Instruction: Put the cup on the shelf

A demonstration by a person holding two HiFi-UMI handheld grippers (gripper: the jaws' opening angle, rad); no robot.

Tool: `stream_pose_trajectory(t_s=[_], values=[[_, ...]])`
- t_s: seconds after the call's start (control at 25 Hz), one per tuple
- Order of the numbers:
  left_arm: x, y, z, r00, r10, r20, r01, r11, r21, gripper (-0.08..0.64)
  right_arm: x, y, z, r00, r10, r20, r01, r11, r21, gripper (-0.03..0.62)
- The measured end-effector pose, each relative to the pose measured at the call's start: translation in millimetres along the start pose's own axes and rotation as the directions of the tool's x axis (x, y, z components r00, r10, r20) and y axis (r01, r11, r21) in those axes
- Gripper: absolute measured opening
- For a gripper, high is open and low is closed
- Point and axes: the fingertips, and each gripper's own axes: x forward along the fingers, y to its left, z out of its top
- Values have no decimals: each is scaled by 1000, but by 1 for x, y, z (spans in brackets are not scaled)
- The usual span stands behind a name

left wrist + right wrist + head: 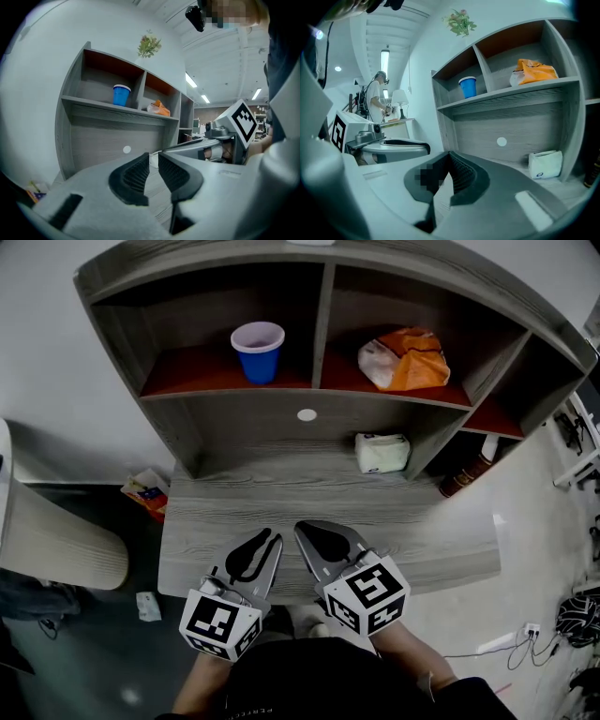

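The cup (258, 351) is blue with a pale, whitish rim and inside, while the shelf (309, 479) is grey with a streaked wood-grain pattern, reddish-brown on its upper boards, and has one white dot (307, 414) on its back panel. The bag (405, 359) is orange with a whitish part, the packet (382, 453) is white, and the bottle (466, 476) is dark brown. The left gripper (265, 540) and the right gripper (305, 529) are grey with black ribbed pads (248, 554), and their marker cubes (221, 622) are white with black square patterns.
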Motion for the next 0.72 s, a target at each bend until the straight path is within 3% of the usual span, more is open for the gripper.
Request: stream_pose_trajectory(t_s=[0.72], values=[[8, 2, 0, 999, -37, -24, 37, 999, 9, 43, 1, -5, 0, 1000, -12, 0, 12, 1000, 14, 0]])
